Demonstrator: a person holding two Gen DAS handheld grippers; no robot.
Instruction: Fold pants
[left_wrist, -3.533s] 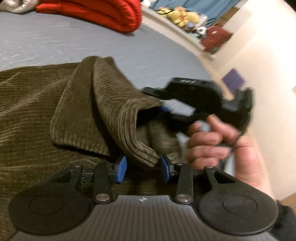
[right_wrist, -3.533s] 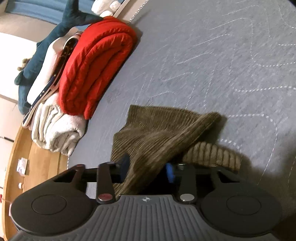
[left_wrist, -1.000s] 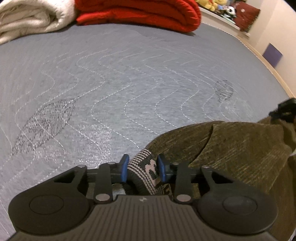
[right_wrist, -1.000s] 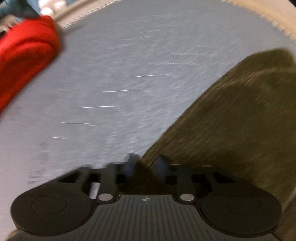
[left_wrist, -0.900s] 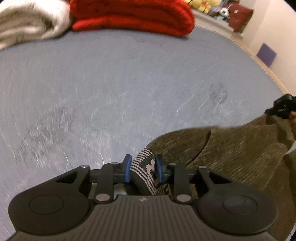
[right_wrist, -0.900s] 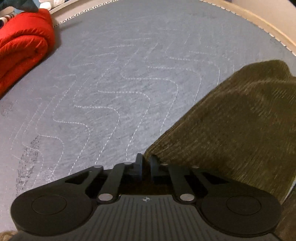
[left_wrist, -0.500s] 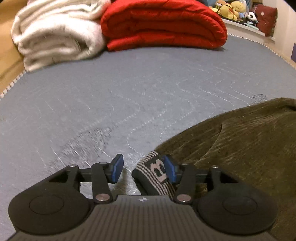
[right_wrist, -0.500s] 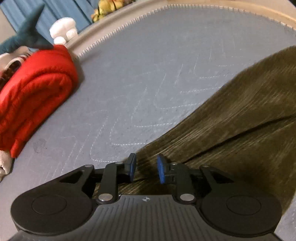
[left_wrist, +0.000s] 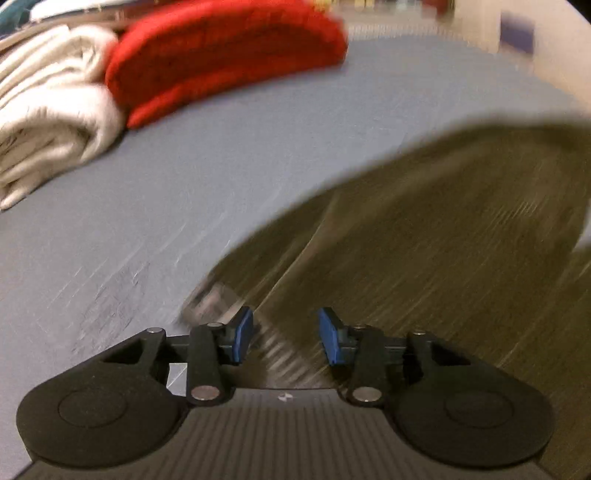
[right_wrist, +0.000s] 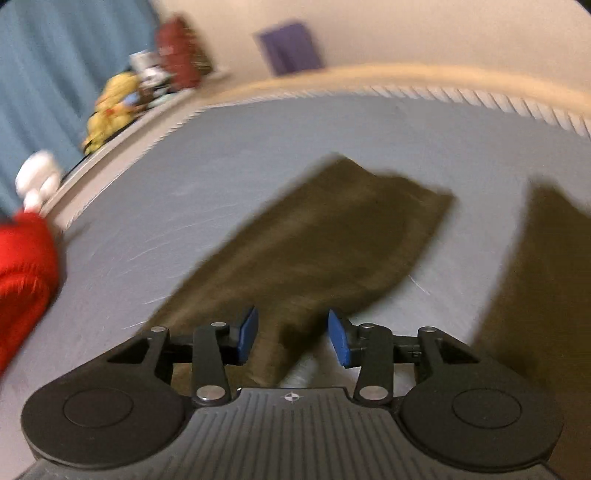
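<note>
The olive-brown corduroy pants (left_wrist: 443, 236) lie spread on the grey quilted bed (left_wrist: 221, 155). Their striped waistband (left_wrist: 210, 299) lies just ahead of my left gripper (left_wrist: 286, 334), which is open and holds nothing. In the right wrist view one pant leg (right_wrist: 325, 240) stretches away from my right gripper (right_wrist: 291, 336), which is open above the cloth and empty. A second leg (right_wrist: 543, 295) lies to the right, apart from the first. Both views are blurred by motion.
A folded red blanket (left_wrist: 229, 55) and a rolled white blanket (left_wrist: 48, 122) lie at the far side of the bed. The bed's edge (right_wrist: 369, 79), soft toys (right_wrist: 110, 107) and a blue curtain (right_wrist: 55, 74) are beyond.
Both grippers have opened and let go of the pants. They have pulled back and risen, so more of the laid-out pants shows. The waistband now lies loose on the bed.
</note>
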